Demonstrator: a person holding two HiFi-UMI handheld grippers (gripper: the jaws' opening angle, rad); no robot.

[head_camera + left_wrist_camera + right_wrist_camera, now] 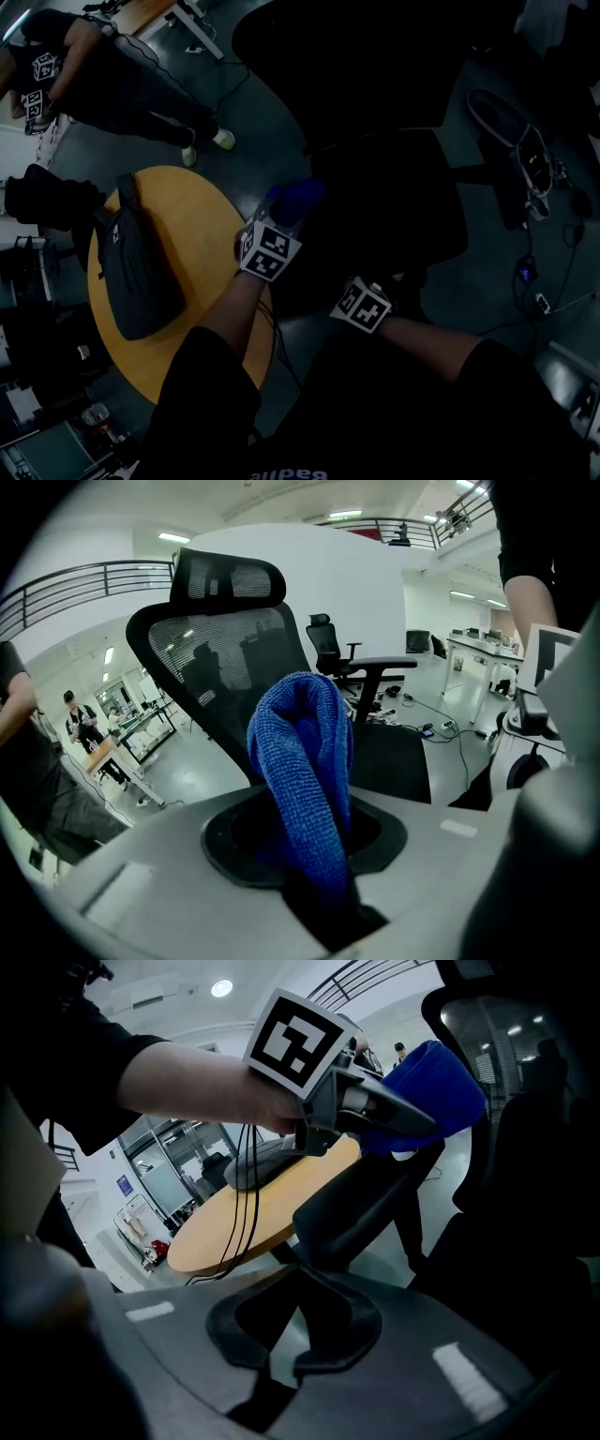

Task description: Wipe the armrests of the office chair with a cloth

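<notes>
Cloth point(295, 199) near round wood table point(202, 225), grey flr point(248, 150).

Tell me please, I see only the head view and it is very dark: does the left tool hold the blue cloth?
Observer: Yes. In the left gripper view the left tool is shut on the cloth, which stands up folded between its jaws.
Operator: And the right tool?
Observer: The right tool holds nothing. Its jaws stand a little apart, and the floor shows through the gap.
Operator: Is the cloth on the armrest?
Observer: The right gripper view shows it just above the armrest. Whether they touch, I cannot tell.
</notes>
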